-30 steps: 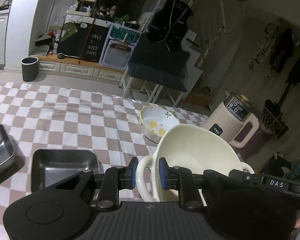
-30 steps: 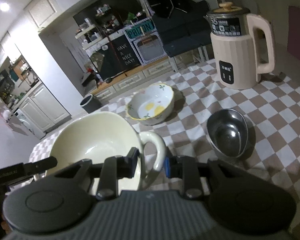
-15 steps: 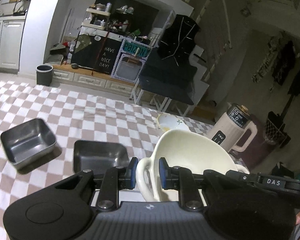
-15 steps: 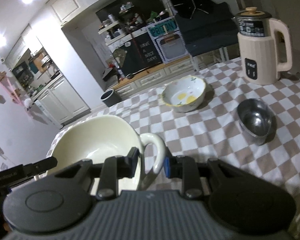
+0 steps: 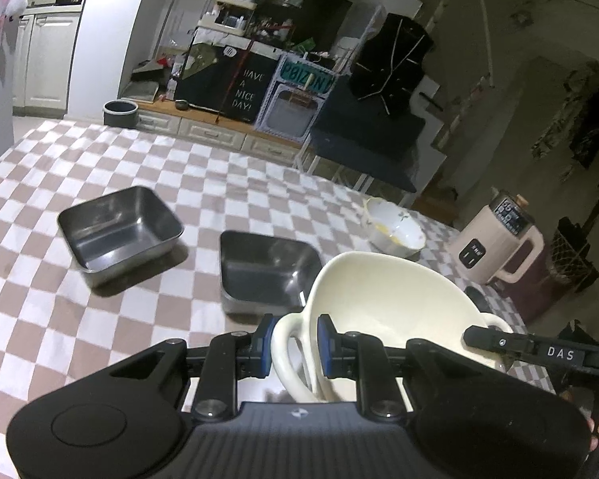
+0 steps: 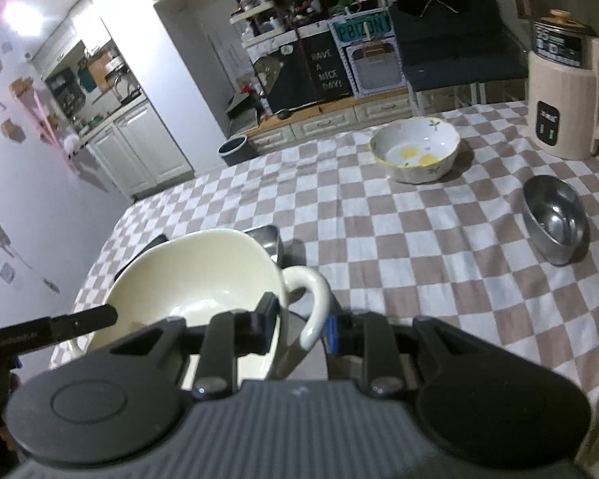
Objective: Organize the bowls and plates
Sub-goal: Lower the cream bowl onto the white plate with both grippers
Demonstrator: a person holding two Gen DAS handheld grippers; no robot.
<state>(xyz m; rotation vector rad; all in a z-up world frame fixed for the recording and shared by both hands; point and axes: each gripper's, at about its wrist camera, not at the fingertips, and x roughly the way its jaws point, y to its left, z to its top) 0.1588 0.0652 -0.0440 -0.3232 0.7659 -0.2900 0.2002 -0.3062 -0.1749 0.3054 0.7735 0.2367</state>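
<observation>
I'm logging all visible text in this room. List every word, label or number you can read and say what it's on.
"HAVE A NICE DAY!" on the black board by the cabinets.
"P8IZON" or similar, unsure, on the teal plate sign.
"DAS" on the other tool's black arm.
Digits on the kettle display: too blurred.
Small print on the arm in the right view: unreadable.

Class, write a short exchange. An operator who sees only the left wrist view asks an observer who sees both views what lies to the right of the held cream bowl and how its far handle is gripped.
Operator: Is anything on the table to the right of the cream two-handled ceramic bowl?
Observer: Yes. A round stainless steel bowl sits empty on the checked tablecloth, nearer than the beige electric kettle.
Operator: How does the right gripper hold the far handle?
Observer: One pad is inside the bowl's rim and the other is outside the handle loop.
</observation>
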